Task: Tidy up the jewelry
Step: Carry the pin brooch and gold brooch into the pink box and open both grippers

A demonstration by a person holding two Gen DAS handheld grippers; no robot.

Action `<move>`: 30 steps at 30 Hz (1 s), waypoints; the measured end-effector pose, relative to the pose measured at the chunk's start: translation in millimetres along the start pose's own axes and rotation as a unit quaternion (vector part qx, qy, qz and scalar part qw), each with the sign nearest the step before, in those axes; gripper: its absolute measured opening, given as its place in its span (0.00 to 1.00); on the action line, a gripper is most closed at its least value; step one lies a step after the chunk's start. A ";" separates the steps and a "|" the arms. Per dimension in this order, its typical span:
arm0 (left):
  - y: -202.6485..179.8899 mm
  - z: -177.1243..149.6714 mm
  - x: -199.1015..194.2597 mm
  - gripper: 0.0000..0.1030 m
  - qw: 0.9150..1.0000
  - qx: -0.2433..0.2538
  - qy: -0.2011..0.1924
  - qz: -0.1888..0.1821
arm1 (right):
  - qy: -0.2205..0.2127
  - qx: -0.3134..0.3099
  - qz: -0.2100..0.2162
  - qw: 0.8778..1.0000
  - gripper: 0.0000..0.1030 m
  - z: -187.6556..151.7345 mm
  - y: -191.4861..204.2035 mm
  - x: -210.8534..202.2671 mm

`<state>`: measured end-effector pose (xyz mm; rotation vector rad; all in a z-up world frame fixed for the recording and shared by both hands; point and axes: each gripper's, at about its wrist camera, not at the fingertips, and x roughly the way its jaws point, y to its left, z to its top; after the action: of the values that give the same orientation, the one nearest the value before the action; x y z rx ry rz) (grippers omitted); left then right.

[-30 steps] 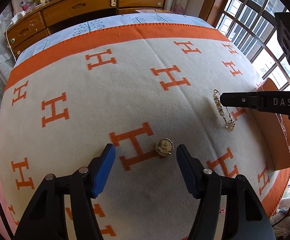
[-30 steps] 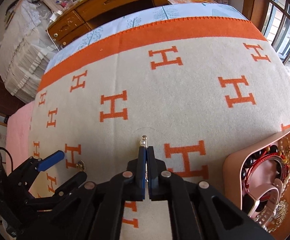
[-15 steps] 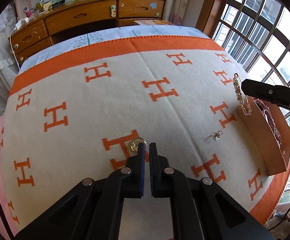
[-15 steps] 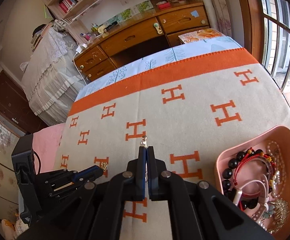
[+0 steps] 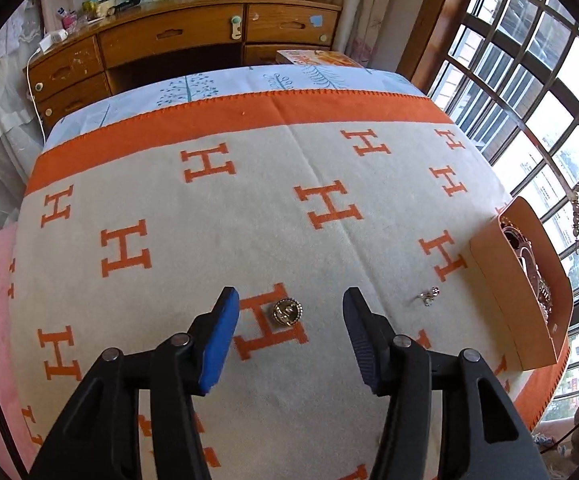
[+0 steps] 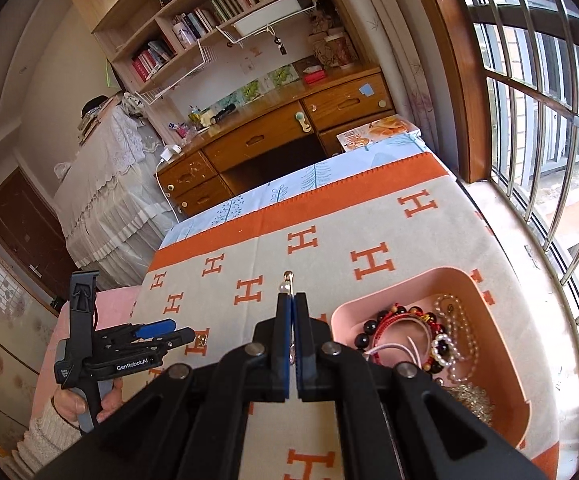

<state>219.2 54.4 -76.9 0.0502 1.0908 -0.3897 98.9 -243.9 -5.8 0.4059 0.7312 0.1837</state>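
Observation:
A round gold brooch (image 5: 287, 312) lies on the cream and orange H-pattern blanket (image 5: 249, 208), just ahead of my left gripper (image 5: 289, 300). Its jaws are opening, with nothing pressed between the blue pads. A small silver earring (image 5: 429, 295) lies to the right of it. My right gripper (image 6: 293, 298) is shut on a pearl safety pin (image 6: 286, 282), held in the air by the left rim of the pink tray (image 6: 505, 320). The left wrist view shows that pin (image 5: 576, 220) hanging beyond the tray (image 5: 505, 292). From the right wrist view, the left gripper (image 6: 179, 329) hovers over the brooch (image 6: 201, 336).
The tray holds several bead bracelets (image 6: 401, 320) and chains. A wooden desk (image 5: 177, 40) stands past the far end of the bed, and a barred window (image 6: 549, 120) runs along the right side. A person's hand (image 6: 85, 404) holds the left gripper at the bed's left edge.
The left gripper shut beside the gold brooch and has opened again; the brooch still lies on the blanket. The right gripper rose and carried the pearl pin rightward to the tray.

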 end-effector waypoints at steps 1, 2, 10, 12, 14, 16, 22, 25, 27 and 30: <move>0.5 -1.1 4.6 0.51 1.000 0.001 0.007 0.002 | -0.001 0.004 0.001 1.000 0.01 -1.1 -4.5 -1.9; -0.2 -2.0 8.3 0.50 1.000 0.003 0.011 0.009 | -0.002 0.010 0.001 1.000 0.01 -2.5 -9.6 -3.7; -16.5 -7.7 30.2 0.31 0.998 0.046 0.030 0.043 | 0.006 0.040 -0.006 0.999 0.01 -15.0 -45.2 -6.4; -19.3 -9.3 33.5 0.29 0.997 0.053 0.030 0.050 | 0.006 0.040 -0.008 0.999 0.01 -17.0 -49.9 -6.9; -21.2 -8.5 34.4 0.21 0.997 0.056 0.028 0.051 | 0.004 0.039 -0.011 0.999 0.01 -20.1 -53.4 -8.0; -23.2 -7.3 35.2 0.17 0.997 0.057 0.028 0.053 | 0.004 0.040 -0.013 0.999 0.01 -22.4 -57.7 -9.0; -39.7 -6.6 30.1 0.16 0.995 0.069 0.027 0.068 | -0.002 0.049 -0.013 0.999 0.01 -24.4 -68.5 -14.8; -58.6 -4.2 14.2 0.16 0.996 0.073 0.013 0.052 | -0.006 0.049 -0.010 0.999 0.01 -26.3 -72.3 -21.2; -79.7 -2.9 -0.3 0.16 0.996 0.086 -0.003 0.034 | -0.008 0.051 -0.008 0.999 0.01 -28.5 -76.0 -25.4; -118.7 -0.7 -19.7 0.16 0.994 0.110 -0.025 0.003 | -0.011 0.058 -0.008 0.998 0.01 -30.9 -84.2 -30.9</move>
<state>171.2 -50.3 -42.3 0.2385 0.9937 -0.5021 57.1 -320.5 -43.2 0.5124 0.7254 0.1220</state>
